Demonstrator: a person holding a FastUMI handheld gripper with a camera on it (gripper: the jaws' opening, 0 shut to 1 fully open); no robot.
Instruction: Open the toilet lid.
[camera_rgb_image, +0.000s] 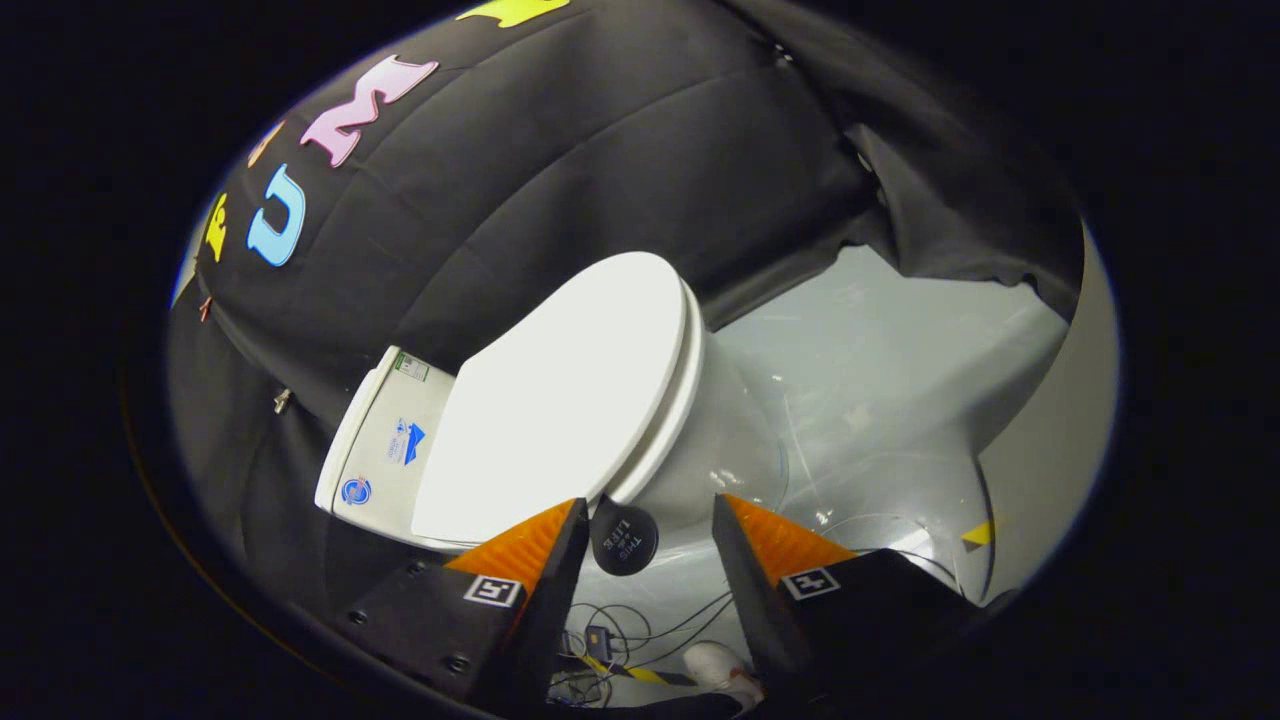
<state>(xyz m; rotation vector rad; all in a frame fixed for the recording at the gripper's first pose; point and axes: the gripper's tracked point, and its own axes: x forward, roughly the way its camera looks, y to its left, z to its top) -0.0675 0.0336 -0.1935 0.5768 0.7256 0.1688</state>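
A white toilet (700, 440) stands against the black cloth wall, seen tilted. Its lid (560, 400) lies flat and closed on the seat, with the tank (385, 440) behind it carrying a few stickers. My gripper (650, 505) is open, its two fingers spread apart with nothing between them. The fingertips (575, 515) hover just short of the lid's side edge, near the seat rim, without touching it. A small round black disc (624, 538) shows in the gap between the fingers, below the bowl.
A grey glossy floor (880, 400) spreads beyond the toilet. Loose cables (640, 630) and a white shoe (720, 665) lie on the floor beneath the fingers. A yellow-black tape strip (978, 533) marks the floor near a pale wall panel (1060, 420).
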